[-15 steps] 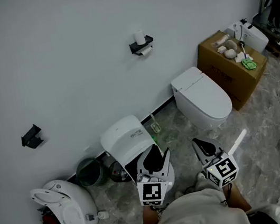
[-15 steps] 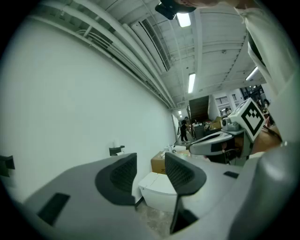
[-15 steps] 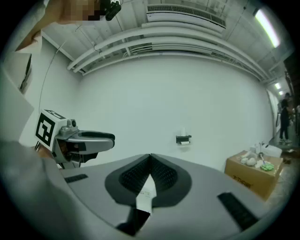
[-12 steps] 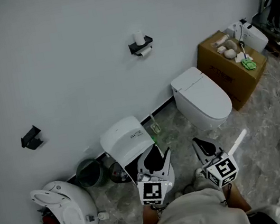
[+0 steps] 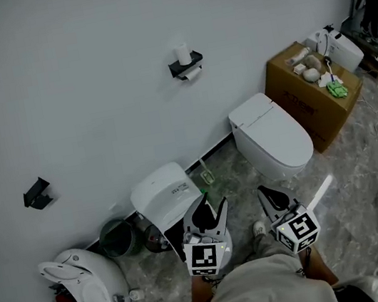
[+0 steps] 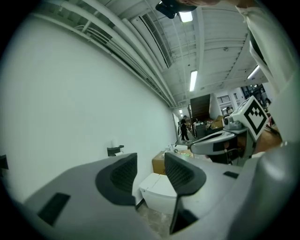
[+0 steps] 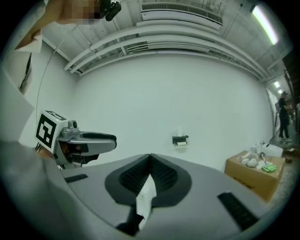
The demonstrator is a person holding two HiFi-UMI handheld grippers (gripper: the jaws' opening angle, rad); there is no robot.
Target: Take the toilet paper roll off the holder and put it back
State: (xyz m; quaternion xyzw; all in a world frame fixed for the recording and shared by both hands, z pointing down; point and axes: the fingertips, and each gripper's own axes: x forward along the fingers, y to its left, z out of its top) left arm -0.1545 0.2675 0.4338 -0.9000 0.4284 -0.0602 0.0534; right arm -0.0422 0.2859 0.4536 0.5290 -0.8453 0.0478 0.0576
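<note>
A white toilet paper roll (image 5: 182, 52) stands on top of a black holder (image 5: 186, 66) on the far wall, with a second roll hung underneath. Both grippers are held low and far back from it, side by side and pointing toward the wall. My left gripper (image 5: 212, 206) has its pads a narrow gap apart with nothing between them (image 6: 150, 173); the holder (image 6: 115, 150) shows small beyond it. My right gripper (image 5: 270, 197) is shut, pads meeting (image 7: 150, 159), with a white paper slip (image 7: 144, 197) lying in the seam. The holder (image 7: 180, 139) is far ahead.
A white toilet (image 5: 271, 136) stands against the wall below the holder. Right of it is a cardboard box (image 5: 313, 92) with cleaning items on top. A white lidded unit (image 5: 163, 191), a dark bucket (image 5: 117, 237) and a round white appliance (image 5: 82, 285) crowd the floor at left.
The head view has shifted a little, so the holder and floor objects slid slightly left. Both grippers keep the same pose and jaw state.
</note>
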